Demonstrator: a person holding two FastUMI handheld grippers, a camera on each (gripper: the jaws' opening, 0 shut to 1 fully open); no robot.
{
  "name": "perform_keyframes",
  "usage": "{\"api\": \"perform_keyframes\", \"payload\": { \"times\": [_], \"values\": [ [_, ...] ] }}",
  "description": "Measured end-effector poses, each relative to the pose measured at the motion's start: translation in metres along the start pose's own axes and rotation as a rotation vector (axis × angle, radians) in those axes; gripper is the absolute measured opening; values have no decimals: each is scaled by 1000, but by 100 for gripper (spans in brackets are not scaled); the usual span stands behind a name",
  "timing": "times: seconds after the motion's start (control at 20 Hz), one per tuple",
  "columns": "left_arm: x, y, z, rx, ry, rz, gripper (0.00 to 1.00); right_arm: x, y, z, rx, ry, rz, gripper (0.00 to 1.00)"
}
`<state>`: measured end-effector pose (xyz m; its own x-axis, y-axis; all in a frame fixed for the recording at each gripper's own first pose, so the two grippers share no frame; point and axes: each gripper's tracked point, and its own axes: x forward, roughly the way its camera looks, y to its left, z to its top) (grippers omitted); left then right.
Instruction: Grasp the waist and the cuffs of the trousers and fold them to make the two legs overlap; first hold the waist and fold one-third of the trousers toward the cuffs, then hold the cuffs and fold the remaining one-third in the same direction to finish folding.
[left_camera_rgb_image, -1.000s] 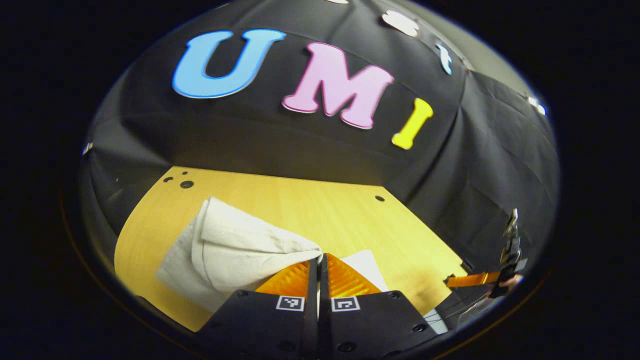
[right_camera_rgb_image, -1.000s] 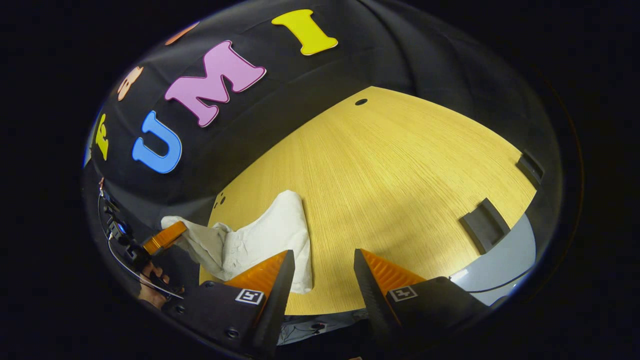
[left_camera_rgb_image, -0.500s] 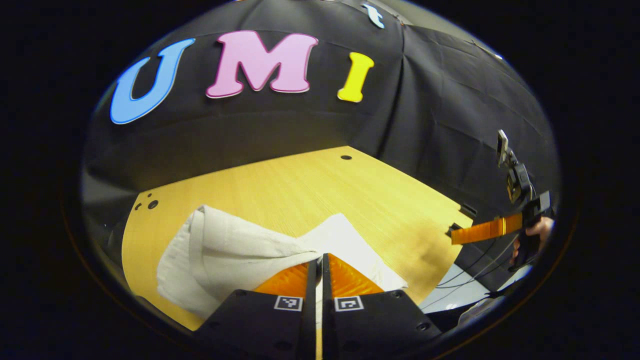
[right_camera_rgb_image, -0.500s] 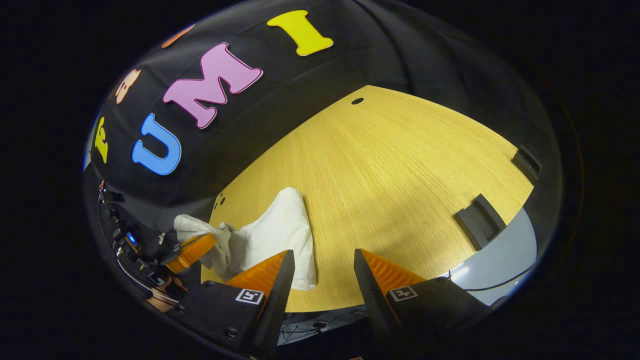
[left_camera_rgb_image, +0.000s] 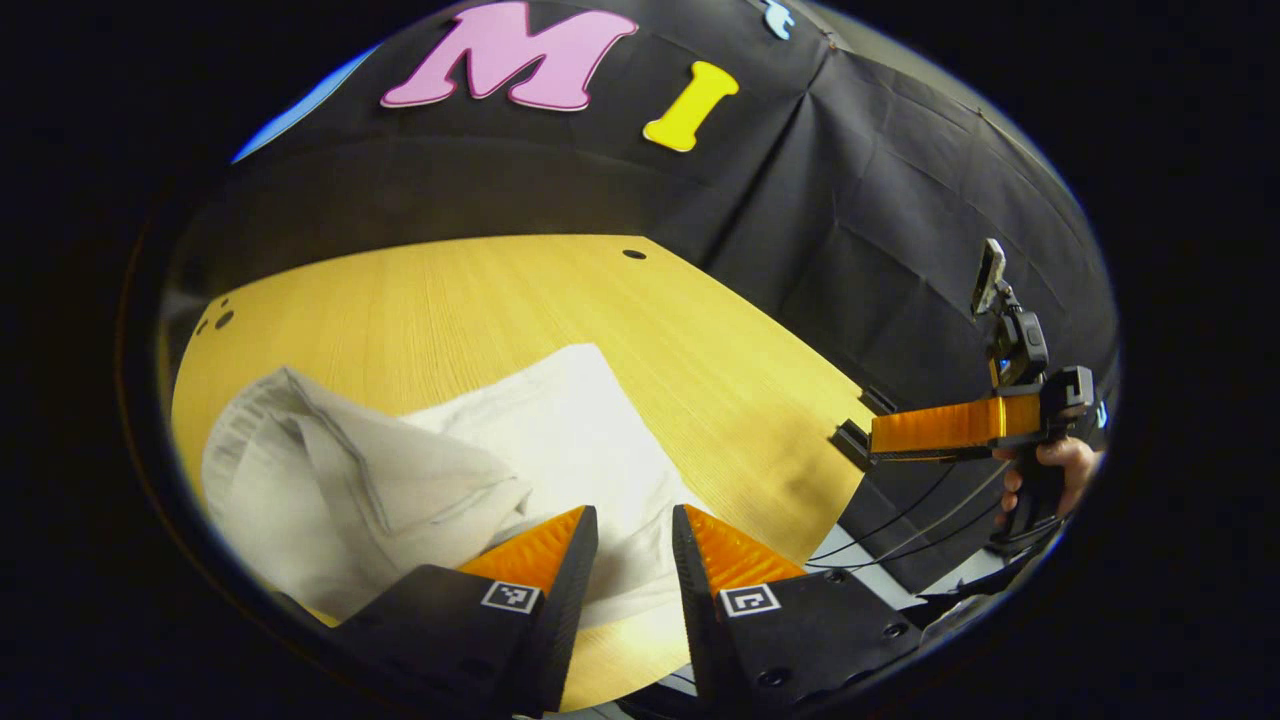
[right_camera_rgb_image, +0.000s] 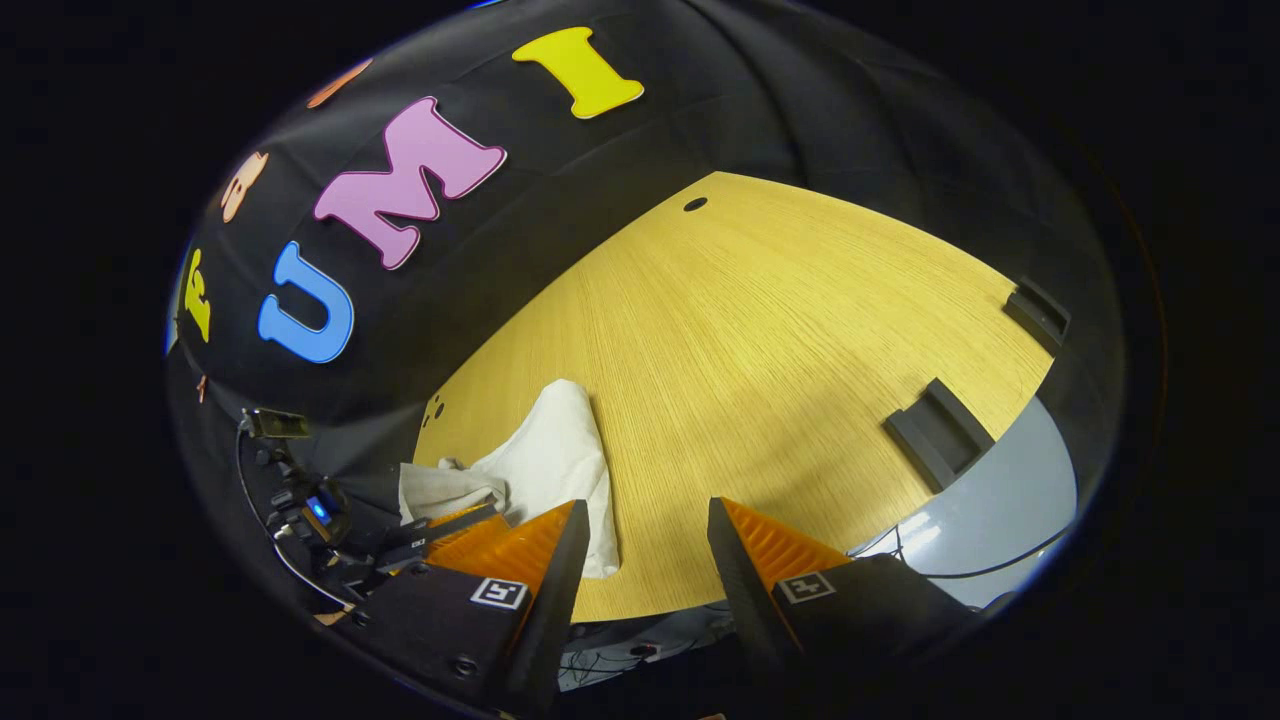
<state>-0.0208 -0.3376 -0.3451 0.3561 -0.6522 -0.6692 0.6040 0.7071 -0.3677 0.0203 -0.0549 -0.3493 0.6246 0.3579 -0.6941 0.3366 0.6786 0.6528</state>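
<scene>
Trousers (left_camera_rgb_image: 520, 440) lie bunched on the tabletop (left_camera_rgb_image: 500, 290). Left claw (left_camera_rgb_image: 633, 545) parted above them, gripping nothing. Right claw (right_camera_rgb_image: 640, 550) wide apart, empty, beside the trousers.

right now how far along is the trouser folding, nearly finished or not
Nearly finished, it seems. Done: the trousers lie on the table as a compact layered bundle, one flap laid over the rest. In hand: nothing; the left tongs are open just above the cloth, and the right tongs are open over bare table beside it. Left: perhaps tidying the rumpled top flap; whether the thirds are even cannot be judged.
</scene>
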Motion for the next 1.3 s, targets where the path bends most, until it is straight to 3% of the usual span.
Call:
{"api": "perform_keyframes", "payload": {
  "times": [0.4,0.65,0.85,1.05,1.3],
  "values": [
    [-5,-2,-34,-87,40,-10,56,4,6,-1,-10,6,-2,75],
    [-48,-8,-20,-97,-27,-39,57,12,27,-5,-32,18,27,75],
    [-93,15,0,-149,-111,12,57,12,65,-10,-65,23,100,75],
    [-145,56,20,-211,-221,109,57,7,105,-16,-147,23,167,75],
    [-198,104,38,-306,-337,222,57,0,144,-9,-150,1,231,75]
  ]
}}
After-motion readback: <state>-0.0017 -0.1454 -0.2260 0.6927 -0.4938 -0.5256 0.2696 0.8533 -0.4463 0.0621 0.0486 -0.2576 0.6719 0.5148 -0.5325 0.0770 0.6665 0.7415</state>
